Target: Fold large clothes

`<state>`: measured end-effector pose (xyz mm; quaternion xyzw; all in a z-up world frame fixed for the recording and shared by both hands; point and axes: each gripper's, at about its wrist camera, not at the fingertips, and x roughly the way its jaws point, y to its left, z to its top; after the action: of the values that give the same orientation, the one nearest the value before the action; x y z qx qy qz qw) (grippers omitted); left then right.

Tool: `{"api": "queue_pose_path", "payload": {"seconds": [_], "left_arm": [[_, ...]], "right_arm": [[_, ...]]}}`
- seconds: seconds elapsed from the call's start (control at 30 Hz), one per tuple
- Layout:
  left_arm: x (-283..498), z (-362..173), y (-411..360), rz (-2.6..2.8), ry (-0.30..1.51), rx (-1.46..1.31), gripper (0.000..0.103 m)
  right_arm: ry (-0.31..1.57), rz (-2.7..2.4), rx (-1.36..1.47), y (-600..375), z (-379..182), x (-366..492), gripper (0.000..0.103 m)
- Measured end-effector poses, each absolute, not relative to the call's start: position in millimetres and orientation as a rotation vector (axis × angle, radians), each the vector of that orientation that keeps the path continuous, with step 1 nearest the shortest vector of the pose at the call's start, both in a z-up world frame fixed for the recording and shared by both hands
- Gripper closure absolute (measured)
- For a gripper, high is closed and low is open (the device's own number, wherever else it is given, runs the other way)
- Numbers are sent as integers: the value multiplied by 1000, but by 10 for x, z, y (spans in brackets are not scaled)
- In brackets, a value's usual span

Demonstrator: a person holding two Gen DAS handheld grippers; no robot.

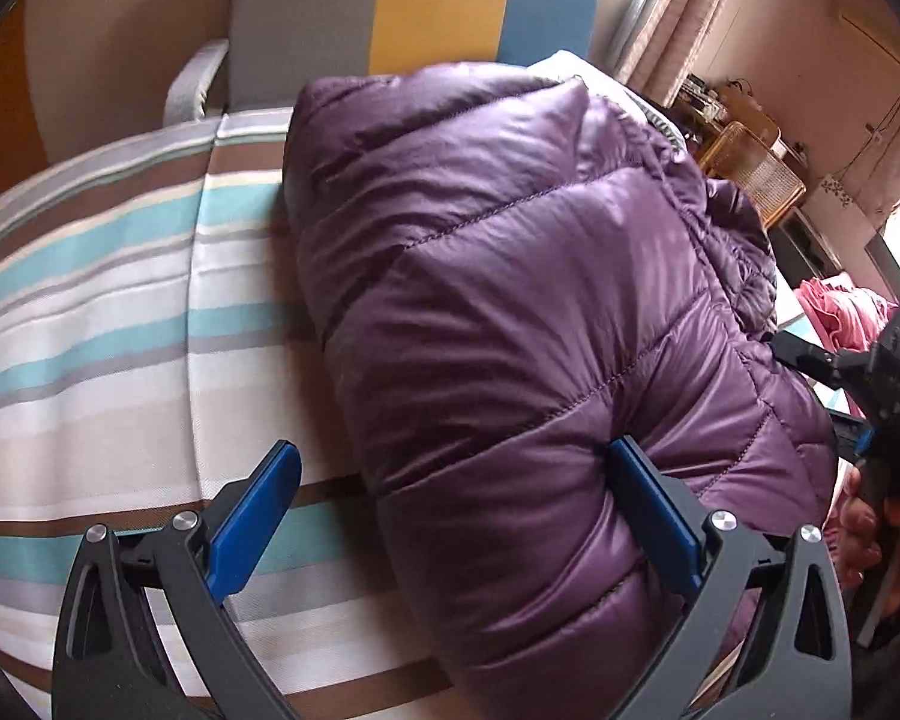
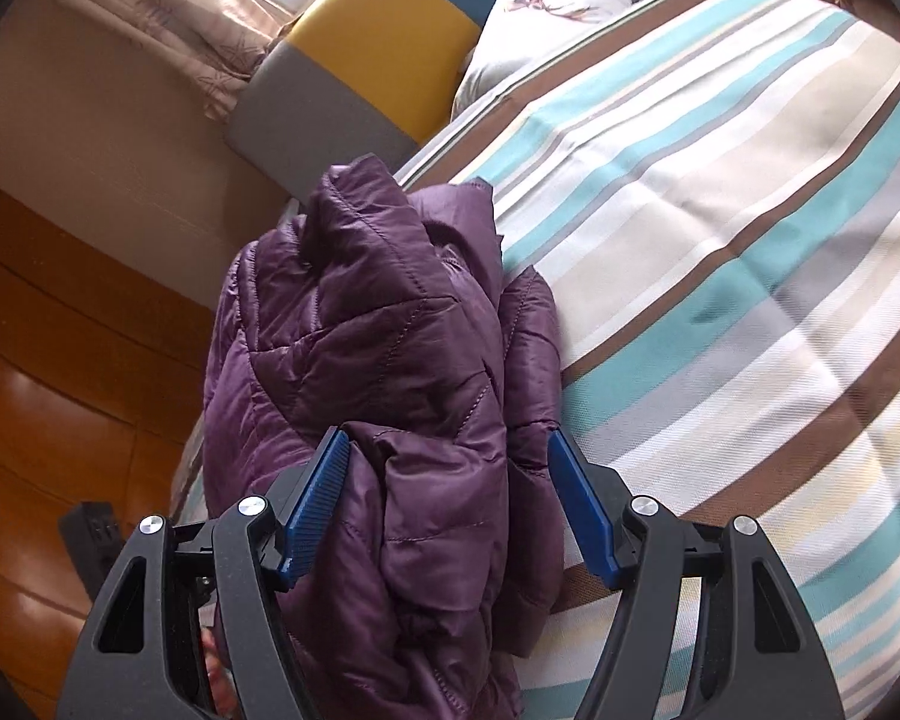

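Fingers, left gripper [image 1: 456, 516]: spread wide; the blue pad [image 1: 654, 516] on the right side lies against the edge of the purple puffer jacket [image 1: 510, 276], the other pad stands clear over the striped bedcover [image 1: 120, 312]; nothing is clamped.
Fingers, right gripper [image 2: 450, 504]: parted, straddling a bunched fold of the jacket; the left-side pad [image 2: 318, 504] touches the fabric, the right-side pad [image 2: 579, 510] stands just beside it, so no firm pinch shows.
Jacket: folded into a thick bundle, lying on the bed near its edge, above the wooden floor [image 2: 42, 396].
Headboard [image 1: 414, 6]: grey, yellow and blue panels, behind the jacket.
Pillow [image 2: 558, 6]: white with a deer print, beside the headboard.
Pink cloth [image 1: 840, 312]: beyond the jacket, near the other gripper.
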<state>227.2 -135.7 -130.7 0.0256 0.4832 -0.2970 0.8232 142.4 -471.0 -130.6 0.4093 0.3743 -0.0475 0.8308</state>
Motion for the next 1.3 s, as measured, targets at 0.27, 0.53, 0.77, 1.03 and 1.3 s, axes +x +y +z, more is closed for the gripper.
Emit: {"api": "queue_pose_path", "payload": {"seconds": [0.27, 0.53, 0.77, 1.03, 1.3], "left_arm": [[2353, -1315, -1316, -678, 1043, -27, 2], [2482, -1336, -1354, -714, 1055, -94, 2], [2441, -1349, -1441, -689, 1043, -75, 2], [2326, -1289, -1571, -693, 1017, -52, 11], [2155, -1110, -1604, -702, 957, 28, 38]], "right_arm": [[841, -42, 916, -4754, -1574, 1649, 29], [814, -5, 927, -4731, -1640, 1576, 50], [799, -12, 910, -4668, -1608, 1485, 53], [793, -17, 875, -4596, -1515, 1418, 59], [753, -6, 825, -4515, -1348, 1357, 72]]}}
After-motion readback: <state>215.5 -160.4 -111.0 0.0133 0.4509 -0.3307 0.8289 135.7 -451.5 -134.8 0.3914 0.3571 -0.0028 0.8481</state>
